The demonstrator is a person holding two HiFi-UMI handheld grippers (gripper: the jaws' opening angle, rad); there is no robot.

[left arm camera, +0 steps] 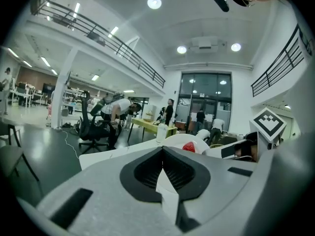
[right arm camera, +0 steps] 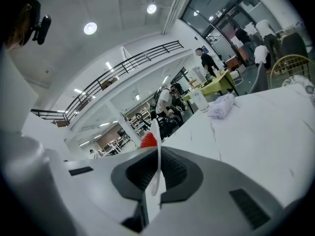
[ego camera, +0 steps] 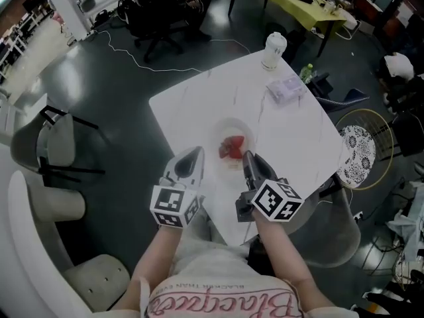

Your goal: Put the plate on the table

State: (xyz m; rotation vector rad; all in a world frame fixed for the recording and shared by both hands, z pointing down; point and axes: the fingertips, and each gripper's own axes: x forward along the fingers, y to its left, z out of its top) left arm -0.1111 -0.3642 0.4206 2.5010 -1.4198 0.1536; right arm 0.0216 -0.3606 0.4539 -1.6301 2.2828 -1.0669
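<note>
White plate point(ego camera: 228, 126) carrying a red piece point(ego camera: 232, 148) is at the middle of the marble worktop point(ego camera: 192, 98), its near right rim clamped by the right hand-held gripper point(ego camera: 248, 156); just left, the left hand-held gripper point(ego camera: 193, 152) is closed, empty

Grey, black-padded left tongs point(ego camera: 195, 151) and right tongs point(ego camera: 246, 155), marker cubes point(ego camera: 175, 206); white shirt point(ego camera: 218, 290), pink lettering.

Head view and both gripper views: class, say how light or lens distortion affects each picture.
Head view: the pale round plate nearly washes out against the glossy white table. Left gripper view: fisheye, dark corners, ceiling lamps flare. Right gripper view: fisheye bows the black balcony railing; the plate's rim, close up, looks soft.
</note>
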